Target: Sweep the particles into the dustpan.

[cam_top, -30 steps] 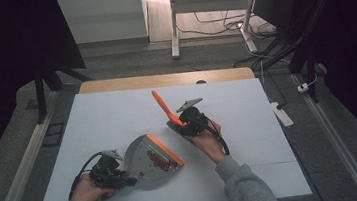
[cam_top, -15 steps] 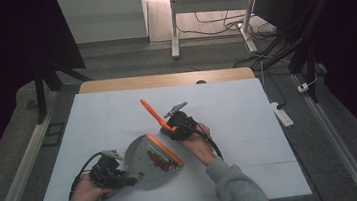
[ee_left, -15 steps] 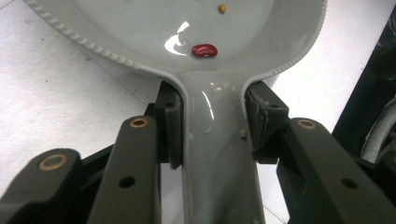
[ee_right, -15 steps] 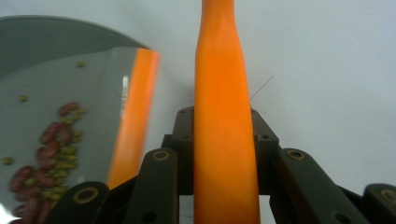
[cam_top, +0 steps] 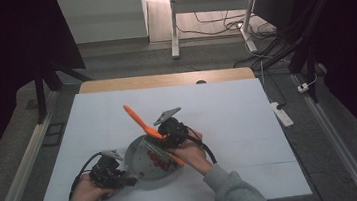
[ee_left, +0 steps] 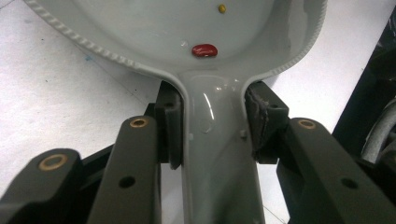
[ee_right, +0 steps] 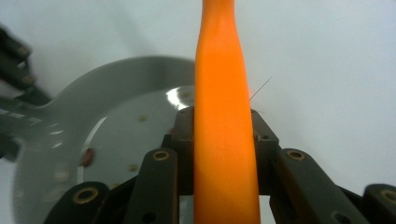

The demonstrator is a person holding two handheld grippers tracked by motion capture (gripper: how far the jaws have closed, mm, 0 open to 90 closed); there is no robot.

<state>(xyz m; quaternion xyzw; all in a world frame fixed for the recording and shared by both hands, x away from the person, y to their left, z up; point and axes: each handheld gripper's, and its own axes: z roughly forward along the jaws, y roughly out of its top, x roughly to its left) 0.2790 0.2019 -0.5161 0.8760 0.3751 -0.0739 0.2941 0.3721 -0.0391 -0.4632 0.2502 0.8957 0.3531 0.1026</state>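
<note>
Grey pan (cam_top: 142, 159) sits on the white counter (cam_top: 227, 105), near edge, left of centre. Its handle points near-left into the left gripper (cam_top: 107, 172), whose fingers (ee_left: 169, 122) are clamped on both sides of the handle (ee_left: 212, 140), right where it meets the bowl. Left hand (cam_top: 86, 191) wraps the gripper body at the near-left corner.

Inside the pan: one red bean (ee_left: 204, 50) close to the handle root, a small yellow speck (ee_left: 222, 8) farther in, a cluster of red bits (cam_top: 158, 158) toward the pan's right side.

Right gripper (cam_top: 172, 131) hovers just over the pan's far-right rim, held by the right hand (cam_top: 189, 152). Its fingers (ee_right: 184, 140) are clamped on an orange spatula handle (ee_right: 224, 116). The handle slants up and away to the far left above the counter (cam_top: 135, 116); an orange edge (cam_top: 175, 158) lies along the pan's right side below the gripper. Whether the blade touches the pan floor, cannot tell.

Grey sleeves (cam_top: 231, 195) come in from the near edge. Wooden counter edge (cam_top: 164, 80) on the far side.
</note>
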